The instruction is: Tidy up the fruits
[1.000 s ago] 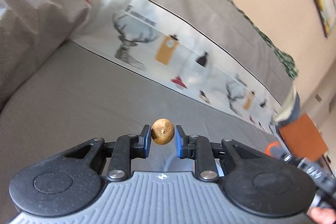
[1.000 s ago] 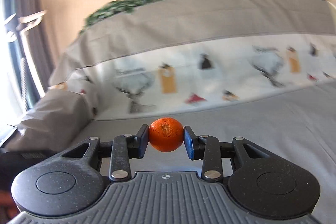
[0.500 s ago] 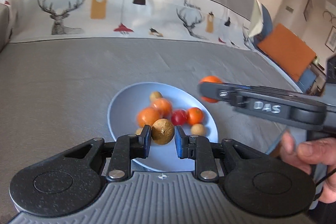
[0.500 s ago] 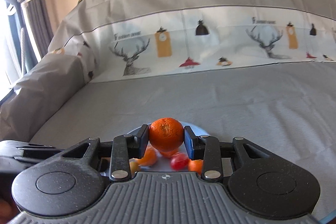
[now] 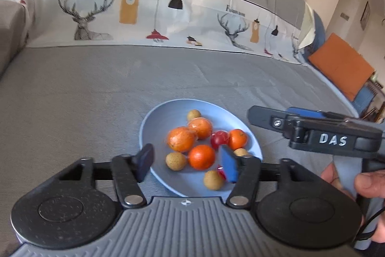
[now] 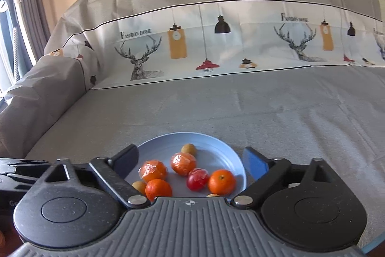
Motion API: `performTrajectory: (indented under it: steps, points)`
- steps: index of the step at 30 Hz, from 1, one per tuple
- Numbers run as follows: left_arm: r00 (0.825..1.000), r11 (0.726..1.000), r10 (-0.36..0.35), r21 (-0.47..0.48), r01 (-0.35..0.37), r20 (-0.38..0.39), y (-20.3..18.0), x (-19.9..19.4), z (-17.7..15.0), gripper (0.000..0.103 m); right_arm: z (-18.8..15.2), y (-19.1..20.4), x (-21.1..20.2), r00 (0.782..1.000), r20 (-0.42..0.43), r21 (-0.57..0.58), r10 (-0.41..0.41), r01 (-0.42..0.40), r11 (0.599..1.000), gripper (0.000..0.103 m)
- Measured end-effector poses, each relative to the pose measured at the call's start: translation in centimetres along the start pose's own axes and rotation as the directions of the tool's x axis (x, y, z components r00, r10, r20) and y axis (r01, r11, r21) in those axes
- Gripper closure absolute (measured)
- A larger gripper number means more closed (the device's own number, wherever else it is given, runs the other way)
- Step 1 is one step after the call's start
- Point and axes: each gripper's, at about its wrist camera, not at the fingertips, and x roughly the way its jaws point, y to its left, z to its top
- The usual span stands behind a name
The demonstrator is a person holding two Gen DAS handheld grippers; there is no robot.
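Observation:
A light blue plate (image 5: pixel 166 112) (image 6: pixel 216 146) sits on the grey cover and holds several fruits: oranges (image 5: pixel 201 157) (image 6: pixel 221 181), a red fruit (image 5: pixel 219 138) (image 6: pixel 197 178) and small brown fruits (image 5: pixel 176 161) (image 6: pixel 189 148). My left gripper (image 5: pixel 187 164) hovers over the plate's near edge. Its jaws are opening and its pads press on nothing. My right gripper (image 6: pixel 191 160) hangs above the plate's near side with its jaws opening wide, and the fruits lie loose beneath it. From the left wrist view, the right gripper (image 5: pixel 264 116) reaches in from the right.
The grey cover (image 6: pixel 264 107) stretches all round the plate, backed by a deer-and-lamp printed cloth (image 6: pixel 216 47). A grey padded arm (image 6: pixel 36 93) rises at the left. An orange cushion (image 5: pixel 341 66) lies far right. A person's hand (image 5: pixel 368 182) holds the right gripper.
Both grippers have spread their jaws. The brown fruit has left the left one and the orange has left the right one; both now lie on the plate.

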Motion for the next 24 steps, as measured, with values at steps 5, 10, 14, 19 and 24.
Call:
performTrajectory:
  steps: [5,10,14,19,24]
  points:
    - [0.996,0.996,0.088,-0.011,-0.089,-0.023,-0.5,-1.5,-1.0,0.009,-0.2,0.3,-1.0,0.997,-0.023,0.015,-0.079,0.079,0.997,0.001]
    - [0.991,0.991,0.129,0.041,-0.127,-0.042,-1.6,-1.9,-1.6,0.001,-1.3,0.1,-2.1,0.982,-0.108,0.07,-0.158,0.166,0.984,0.001]
    - [0.982,0.986,0.166,0.042,-0.163,-0.085,-1.3,-0.5,-1.8,0.001,-1.8,0.6,-1.6,0.975,-0.139,0.043,-0.171,0.178,0.983,0.001]
    - [0.974,0.982,0.188,0.002,-0.189,-0.123,-0.4,0.8,-1.7,0.001,-2.2,0.8,0.0,0.965,-0.185,0.028,-0.187,0.195,0.98,0.001]
    - [0.973,0.982,0.185,-0.003,-0.187,-0.136,-0.2,0.9,-1.7,0.001,-2.4,1.0,0.7,0.962,-0.202,0.016,-0.184,0.191,0.981,0.001]
